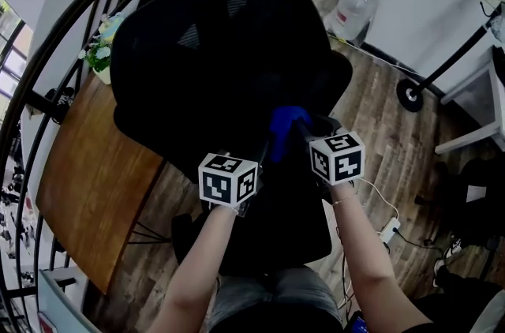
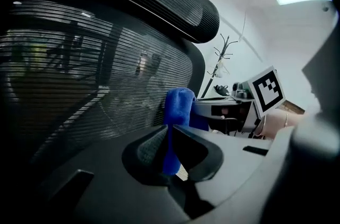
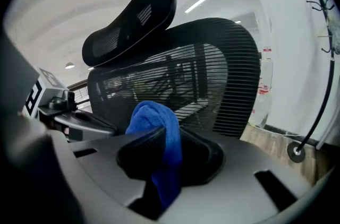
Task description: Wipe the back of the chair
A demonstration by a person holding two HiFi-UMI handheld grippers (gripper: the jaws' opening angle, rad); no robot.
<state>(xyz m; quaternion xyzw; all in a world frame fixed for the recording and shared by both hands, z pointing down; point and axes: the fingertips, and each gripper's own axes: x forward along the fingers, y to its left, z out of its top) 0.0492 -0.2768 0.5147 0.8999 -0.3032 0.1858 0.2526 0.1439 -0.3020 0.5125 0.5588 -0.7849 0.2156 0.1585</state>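
while near the chair [image 1: 221, 47], left gripper [image 2: 170, 135], right gripper [image 3: 171, 144] tight on cloth [image 1: 286, 122]

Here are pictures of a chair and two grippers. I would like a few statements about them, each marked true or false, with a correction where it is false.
1. The left gripper is shut on a blue cloth. True.
2. The right gripper is open and empty. False: its jaws are also shut on the blue cloth.
3. The chair back is black mesh. True.
4. The wooden table stands on the person's right. False: it is on the person's left, beside the chair.
5. The chair back ends bare at the top. False: a black headrest sits above it.
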